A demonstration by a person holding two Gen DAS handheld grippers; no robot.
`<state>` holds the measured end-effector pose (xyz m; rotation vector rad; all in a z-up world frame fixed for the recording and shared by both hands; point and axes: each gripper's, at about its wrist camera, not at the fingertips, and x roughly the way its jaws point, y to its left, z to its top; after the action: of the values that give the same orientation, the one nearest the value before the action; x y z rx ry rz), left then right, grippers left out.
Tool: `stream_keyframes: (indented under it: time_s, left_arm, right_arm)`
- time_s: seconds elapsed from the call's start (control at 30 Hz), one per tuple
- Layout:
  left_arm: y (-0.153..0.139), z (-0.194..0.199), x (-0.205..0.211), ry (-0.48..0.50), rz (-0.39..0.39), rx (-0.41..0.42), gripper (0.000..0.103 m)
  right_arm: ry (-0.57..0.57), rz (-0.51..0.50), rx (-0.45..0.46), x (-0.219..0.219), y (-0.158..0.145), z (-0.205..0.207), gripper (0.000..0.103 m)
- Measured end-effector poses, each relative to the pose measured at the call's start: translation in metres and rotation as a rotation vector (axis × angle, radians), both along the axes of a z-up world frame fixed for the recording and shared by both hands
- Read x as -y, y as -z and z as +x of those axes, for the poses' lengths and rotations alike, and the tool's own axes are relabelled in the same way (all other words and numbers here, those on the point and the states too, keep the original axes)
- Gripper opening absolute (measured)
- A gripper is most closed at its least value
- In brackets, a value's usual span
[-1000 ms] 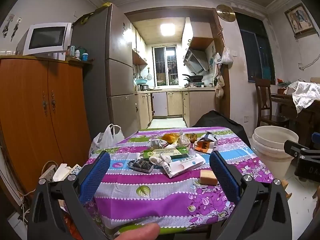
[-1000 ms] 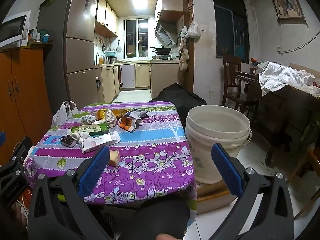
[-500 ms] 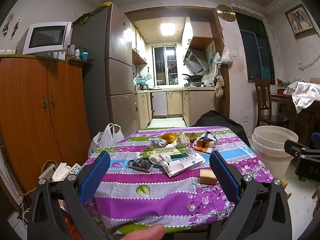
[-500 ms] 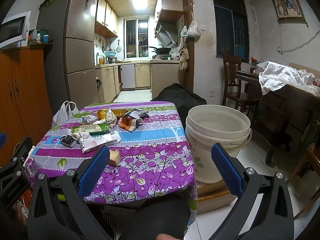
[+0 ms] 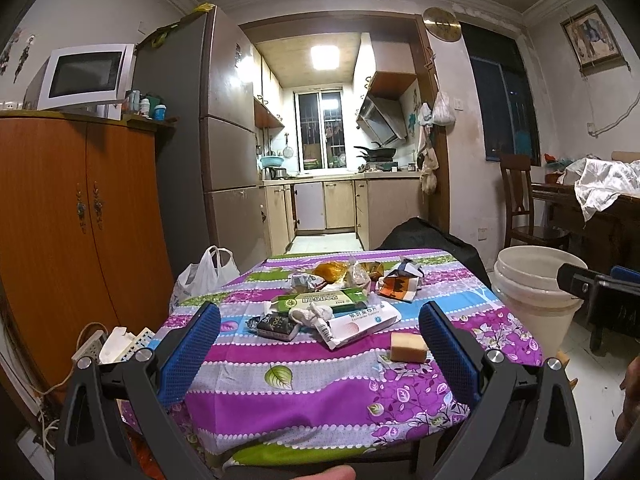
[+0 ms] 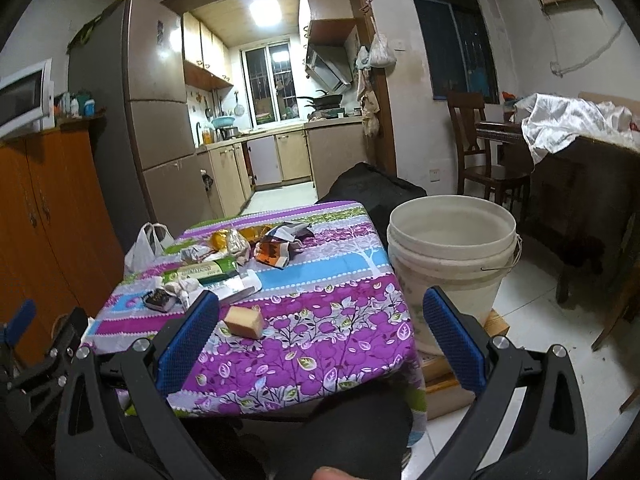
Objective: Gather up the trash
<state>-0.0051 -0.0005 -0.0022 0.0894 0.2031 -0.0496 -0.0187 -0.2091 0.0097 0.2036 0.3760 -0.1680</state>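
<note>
Almost nothing has changed over the last second. At the far left the left gripper (image 5: 318, 354) hangs in front of the near edge of the table (image 5: 304, 412), jaws wide apart and empty, framed as it was a second ago — so no reach has begun. From that I judge the task has not started: every piece of trash lies untouched on the flowered cloth.

The litter, from left to right in the left wrist view:
- a small dark packet (image 5: 277, 325) near the left side of the pile;
- a green box (image 5: 320, 301) behind it, with a crumpled white scrap (image 5: 311, 314) lying against its front;
- a long white wrapper (image 5: 362, 323) running toward the right;
- a tan block (image 5: 408, 347), alone and nearest the front edge;
- at the back, a yellow bag (image 5: 330, 271) and a torn orange-and-white wrapper (image 5: 398, 283).

Right of the table stands a white bucket (image 6: 452, 248) on the floor, just beside the table's corner — the likely bin, and it looks empty. The right gripper (image 6: 320, 344) has shifted only slightly, its view now tipped a little; its jaws are also spread with nothing between them. The tan block (image 6: 244, 322) sits just past its left finger, apart from it, the easiest first pick.
</note>
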Motion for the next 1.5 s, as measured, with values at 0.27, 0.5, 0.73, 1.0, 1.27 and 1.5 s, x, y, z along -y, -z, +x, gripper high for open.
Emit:
stream_keyframes:
  time_s: [0.27,0.5,0.73,1.0,1.27,1.5]
  left_arm:
    - [0.002,-0.002,-0.005,0.005,-0.022,-0.002,0.099]
    - [0.002,-0.002,-0.004,0.001,-0.013,-0.012,0.099]
    - [0.001,-0.004,-0.005,-0.013,-0.011,-0.003,0.099]
    - [0.000,0.002,-0.010,-0.046,-0.024,-0.034,0.099]
    - [-0.002,0.000,-0.007,-0.035,-0.001,-0.019,0.099]
    - [-0.002,-0.004,-0.003,-0.003,-0.001,-0.015,0.099]
  right_arm:
    - [0.024,0.064,0.076,0.009,-0.003,-0.008,0.098]
    - [-0.034,0.158,0.070,0.012,0.000,-0.008,0.098]
    - [-0.116,0.266,0.051,0.012,0.004,-0.004,0.098]
    - [-0.163,0.235,0.037,-0.003,0.003,-0.001,0.098]
    - [-0.113,0.251,0.041,0.008,0.004,-0.006,0.098]
    - [-0.118,0.202,0.055,0.000,0.003,-0.009,0.098]
